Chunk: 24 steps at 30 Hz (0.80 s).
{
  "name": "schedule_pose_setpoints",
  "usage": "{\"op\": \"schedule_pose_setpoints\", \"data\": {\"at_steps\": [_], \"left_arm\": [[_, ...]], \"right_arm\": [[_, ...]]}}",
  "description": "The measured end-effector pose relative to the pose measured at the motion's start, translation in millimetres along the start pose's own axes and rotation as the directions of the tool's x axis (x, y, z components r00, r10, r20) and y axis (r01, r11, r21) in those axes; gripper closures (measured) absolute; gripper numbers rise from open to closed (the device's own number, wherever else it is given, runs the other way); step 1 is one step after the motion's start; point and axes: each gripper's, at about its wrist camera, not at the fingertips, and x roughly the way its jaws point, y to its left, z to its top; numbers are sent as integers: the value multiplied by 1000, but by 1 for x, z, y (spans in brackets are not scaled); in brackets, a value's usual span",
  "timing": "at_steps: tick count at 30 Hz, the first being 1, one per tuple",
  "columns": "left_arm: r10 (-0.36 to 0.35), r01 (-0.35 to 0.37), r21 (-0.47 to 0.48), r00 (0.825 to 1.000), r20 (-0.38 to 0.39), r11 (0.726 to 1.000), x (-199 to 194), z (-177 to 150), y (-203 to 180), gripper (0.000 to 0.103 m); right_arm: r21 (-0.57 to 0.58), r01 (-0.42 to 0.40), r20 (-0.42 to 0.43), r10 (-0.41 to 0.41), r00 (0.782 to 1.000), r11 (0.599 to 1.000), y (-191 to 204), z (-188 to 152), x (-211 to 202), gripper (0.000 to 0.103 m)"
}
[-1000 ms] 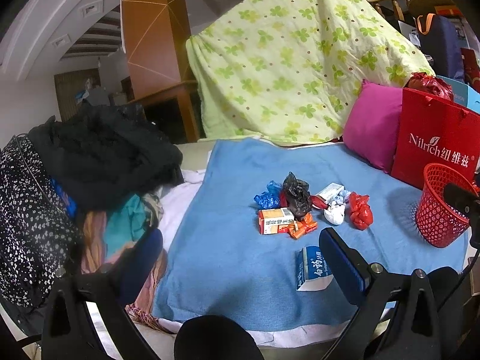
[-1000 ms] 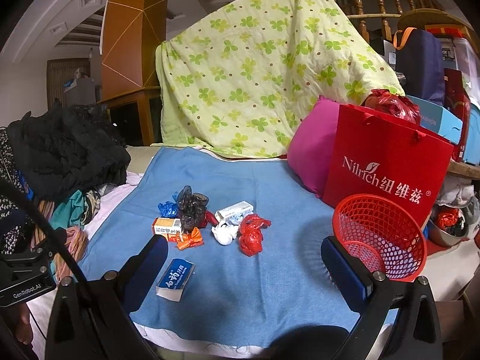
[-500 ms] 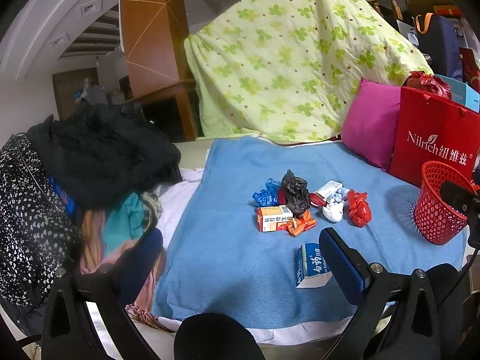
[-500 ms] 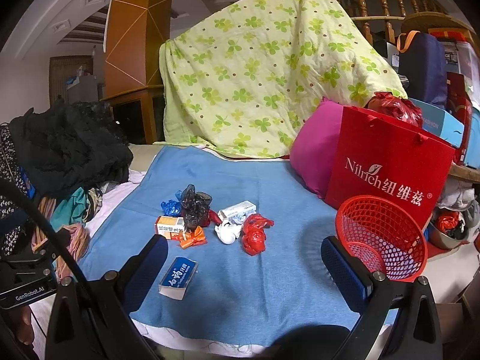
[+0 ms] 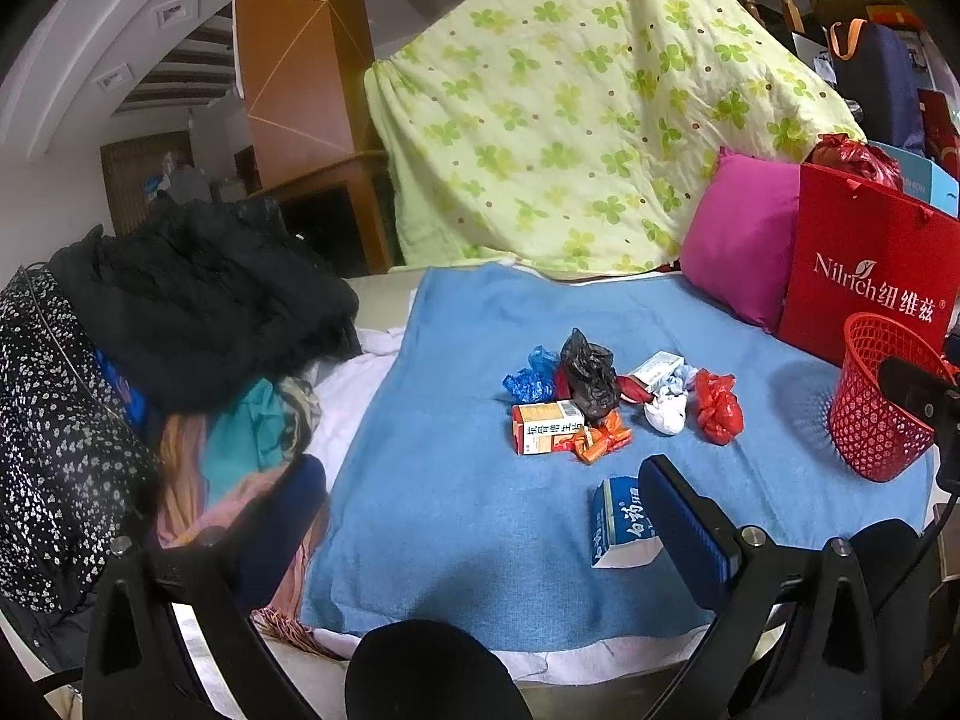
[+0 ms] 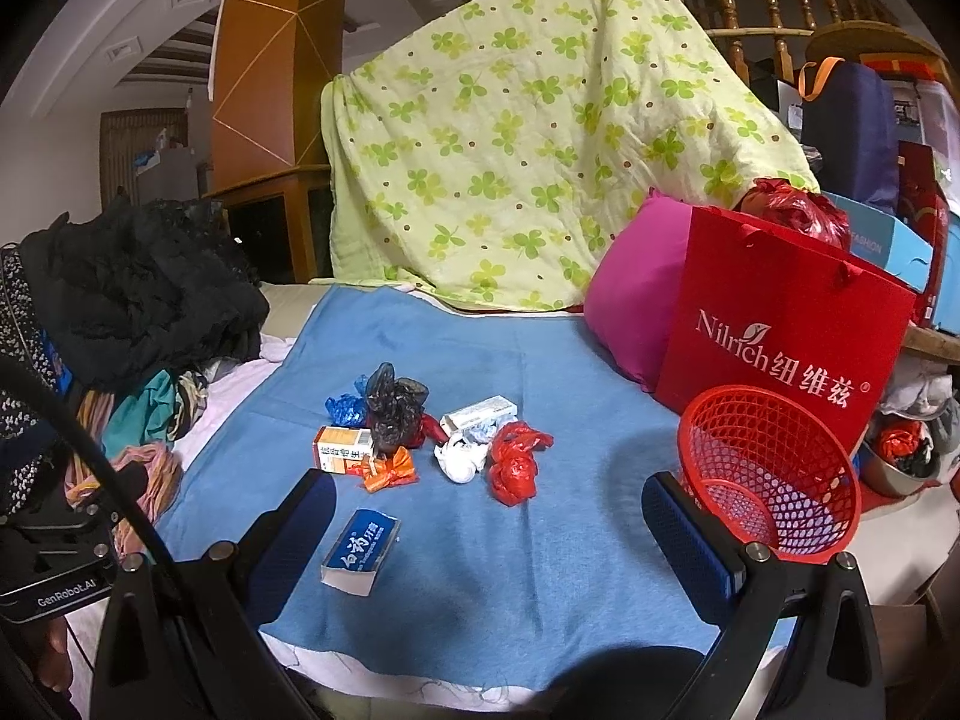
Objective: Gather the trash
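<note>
My left gripper (image 5: 480, 516) and my right gripper (image 6: 486, 516) are both wide open with nothing in them, held up over the near edge of the blue blanket (image 6: 540, 372). The trash sits in a little pile in the middle of the blanket: an orange box (image 6: 342, 449), a black bag (image 6: 393, 402), a crumpled blue bag (image 6: 343, 408), a white wad (image 6: 459, 461), a red bag (image 6: 513, 467) and an orange wrapper (image 6: 390, 470), all close together. A blue and white box (image 6: 362, 551) lies alone nearer to me, and the red basket (image 6: 771, 474) sits far to the right, in front of a red paper bag (image 6: 786, 324).
</note>
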Motion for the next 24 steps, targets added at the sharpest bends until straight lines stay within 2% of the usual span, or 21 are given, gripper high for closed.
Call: {"op": "schedule_pose_setpoints", "data": {"at_steps": [8,11,17,22,23,24], "left_arm": [[-7,7,-7,1000,-6,1000,4,-2,-1,0],[5,-5,15,1000,-16,1000,7,-2,-3,0],[8,-3,59,996,-86,998,17,-2,-5,0],[-55,60,27,986,-160,998,41,-14,-7,0],[-73,78,19,979,-192,997,50,-18,-7,0],[-66,72,28,985,-161,997,55,-23,-9,0]], "right_arm": [[6,-4,-2,4,1000,1000,0,0,3,0],[20,-11,-26,12,1000,1000,-2,0,5,0],[40,-20,-74,23,997,999,-6,-2,13,0],[42,-22,-93,26,995,999,-10,-8,31,0],[46,-23,-100,27,995,999,-13,-9,36,0],[54,-25,-113,31,993,998,-16,-11,44,0]]}}
